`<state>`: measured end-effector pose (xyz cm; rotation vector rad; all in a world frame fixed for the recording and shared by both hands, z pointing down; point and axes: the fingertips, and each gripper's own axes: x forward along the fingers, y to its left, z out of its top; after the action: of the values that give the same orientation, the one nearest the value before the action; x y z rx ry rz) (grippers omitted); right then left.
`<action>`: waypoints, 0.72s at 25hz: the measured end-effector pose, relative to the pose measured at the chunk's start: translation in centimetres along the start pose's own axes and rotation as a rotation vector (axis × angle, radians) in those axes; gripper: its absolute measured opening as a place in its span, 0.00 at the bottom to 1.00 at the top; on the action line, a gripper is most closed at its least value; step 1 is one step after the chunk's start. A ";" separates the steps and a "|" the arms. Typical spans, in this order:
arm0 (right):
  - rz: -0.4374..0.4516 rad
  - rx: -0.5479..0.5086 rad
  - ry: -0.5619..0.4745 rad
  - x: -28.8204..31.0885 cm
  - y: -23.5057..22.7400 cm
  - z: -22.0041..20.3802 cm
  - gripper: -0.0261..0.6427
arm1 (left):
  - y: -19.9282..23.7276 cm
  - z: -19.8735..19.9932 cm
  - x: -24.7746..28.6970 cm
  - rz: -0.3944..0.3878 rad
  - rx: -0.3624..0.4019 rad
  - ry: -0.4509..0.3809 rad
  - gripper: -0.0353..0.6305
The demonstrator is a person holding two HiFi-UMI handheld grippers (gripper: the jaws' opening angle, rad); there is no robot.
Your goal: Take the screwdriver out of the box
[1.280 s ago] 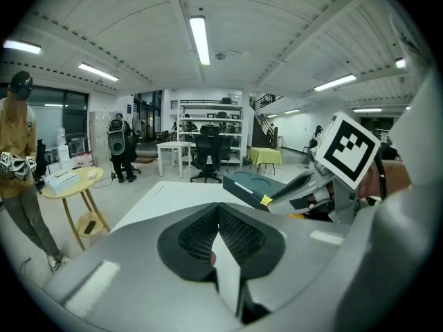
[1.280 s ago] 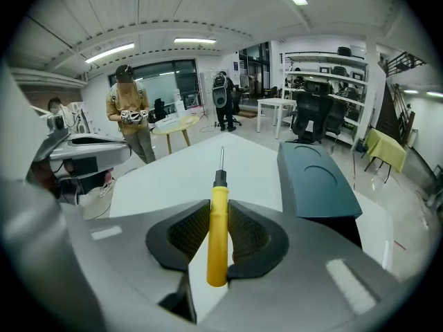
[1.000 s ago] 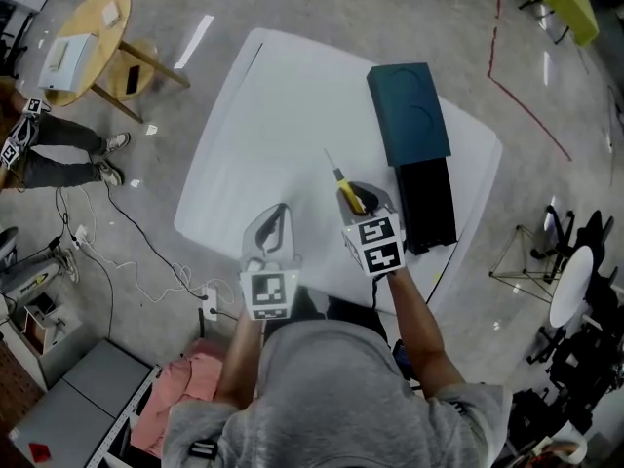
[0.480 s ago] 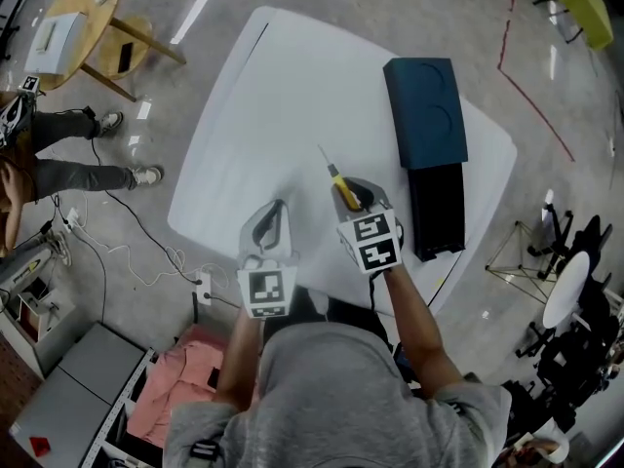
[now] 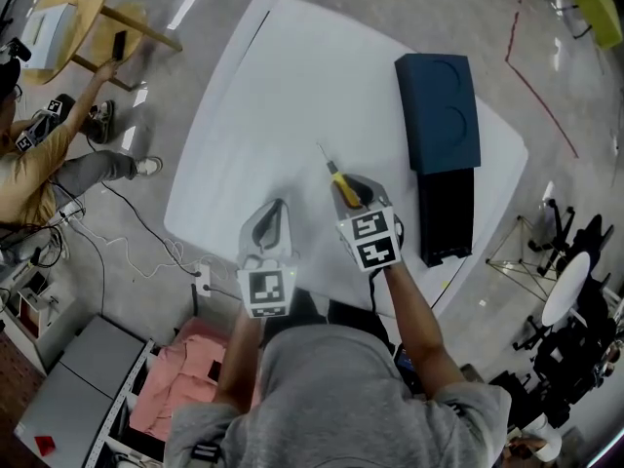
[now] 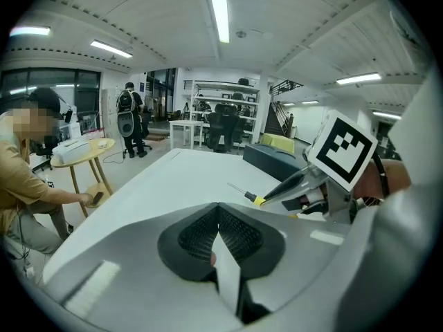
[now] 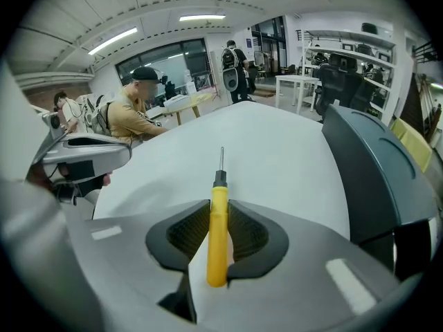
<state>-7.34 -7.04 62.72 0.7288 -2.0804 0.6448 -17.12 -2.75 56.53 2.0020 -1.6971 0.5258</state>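
A screwdriver point(image 5: 342, 185) with a yellow handle point(image 7: 218, 235) and a thin metal shaft is clamped between the pads of my right gripper point(image 5: 355, 191), its tip pointing away over the white table point(image 5: 283, 96). The jaws of the right gripper point(image 7: 218, 216) are shut on the handle. The box lies to the right: a dark teal lid point(image 5: 439, 110) and, nearer me, the black open base point(image 5: 447, 213). My left gripper point(image 5: 274, 214) hovers beside the right one, over the table's near part. Its jaws point(image 6: 219, 213) are shut with nothing between them. The left gripper view also shows the screwdriver point(image 6: 252, 198).
A person in a tan top point(image 5: 34, 159) sits at the far left by a round wooden table point(image 5: 73, 8). Cables and a power strip point(image 5: 203, 279) lie on the floor beside the white table. A pink cloth point(image 5: 185, 393) and a grey cabinet point(image 5: 68, 408) are below left.
Both grippers have sunk a little toward the white table, the screwdriver still in the right one. The person at the far left has leaned toward the round table.
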 end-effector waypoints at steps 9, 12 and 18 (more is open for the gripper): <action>-0.002 0.000 0.023 1.3 -0.1 -0.4 0.17 | 0.5 -0.8 0.4 -0.004 -0.012 0.015 0.07; -0.004 0.003 0.023 1.5 -0.1 -0.4 0.17 | 0.7 -0.8 0.4 -0.004 -0.012 0.017 0.07; -0.004 0.006 0.023 1.7 -0.2 -0.3 0.17 | 1.0 -0.7 0.5 -0.002 -0.015 0.016 0.07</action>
<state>-7.90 -7.42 64.30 0.7255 -2.0567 0.6550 -18.05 -2.87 57.45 1.9834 -1.6845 0.5249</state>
